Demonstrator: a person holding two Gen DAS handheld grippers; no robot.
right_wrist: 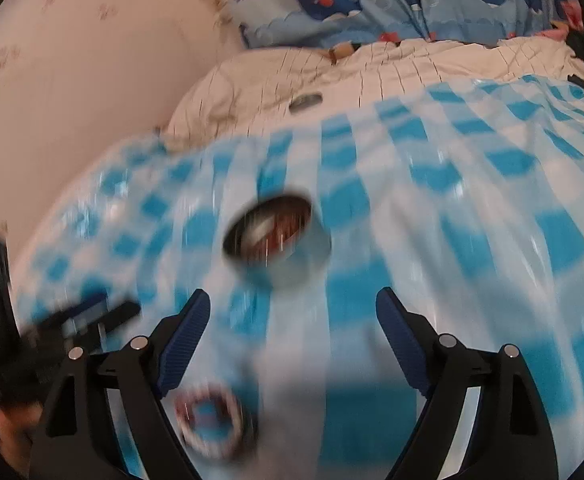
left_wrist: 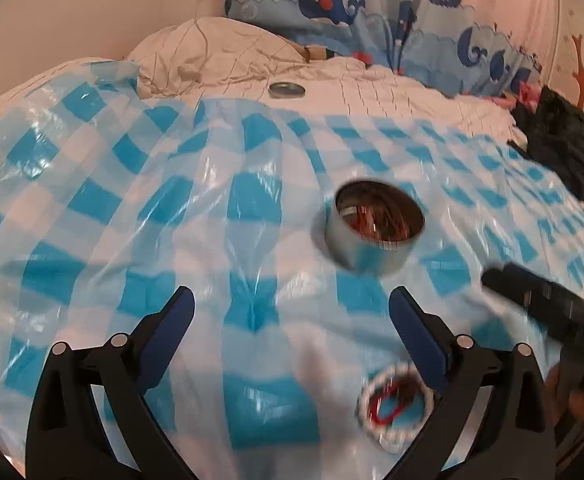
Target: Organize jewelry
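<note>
An open round metal tin (left_wrist: 375, 226) holding red and dark jewelry stands on the blue-and-white checked plastic sheet (left_wrist: 140, 208); it also shows, blurred, in the right wrist view (right_wrist: 278, 240). A white beaded bracelet with a red piece inside (left_wrist: 395, 408) lies on the sheet by my left gripper's right finger; it shows in the right wrist view (right_wrist: 208, 424) by the left finger. My left gripper (left_wrist: 292, 308) is open and empty. My right gripper (right_wrist: 293, 310) is open and empty, and shows at the right edge of the left view (left_wrist: 547, 300).
The tin's lid (left_wrist: 286, 89) lies farther back on the white quilt (left_wrist: 371, 84). A whale-print pillow (left_wrist: 331, 4) leans at the head of the bed. Dark clothing (left_wrist: 563, 140) lies at the right edge. A wall (right_wrist: 72, 60) runs along the left.
</note>
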